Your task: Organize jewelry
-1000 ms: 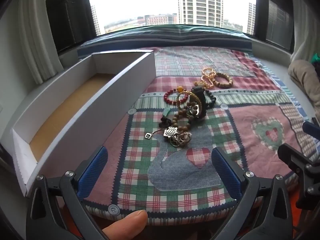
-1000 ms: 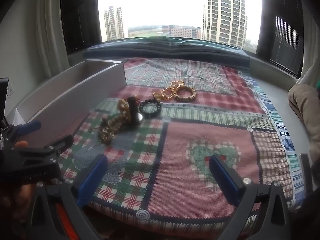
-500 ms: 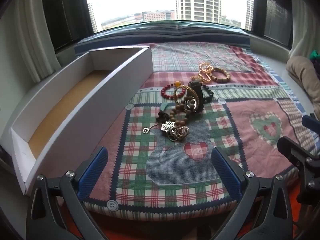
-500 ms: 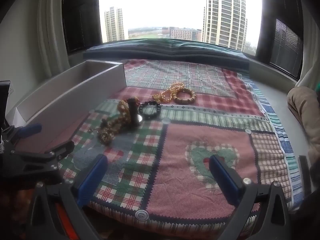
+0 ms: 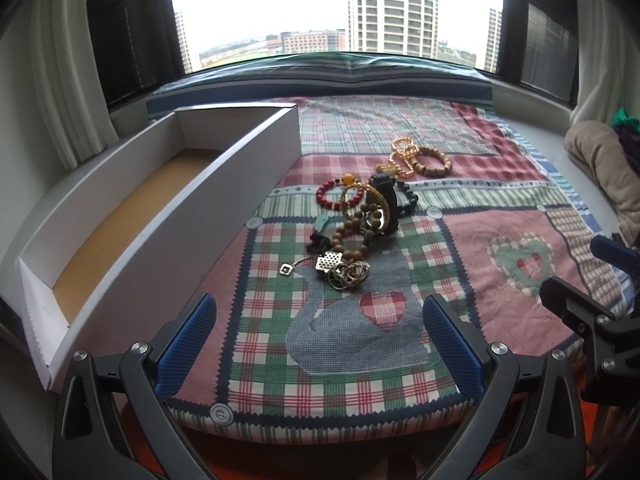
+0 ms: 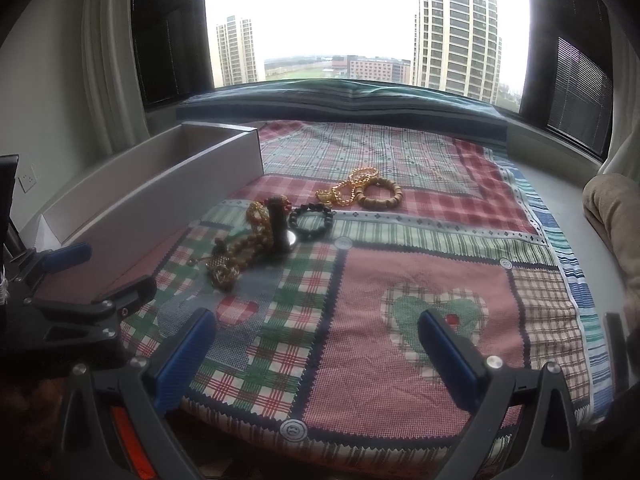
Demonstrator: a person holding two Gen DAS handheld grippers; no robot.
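White cardboard box beside tangled jewelry pile on patchwork quilt
Left gripper jaws wide, empty; right gripper likewise

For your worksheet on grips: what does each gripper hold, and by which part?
Nothing. The left gripper and right gripper are open, empty, short of the jewelry.

No readable text, labels, brands, numbers or signs in either view.

Hi-rise apt: quilt, curtains
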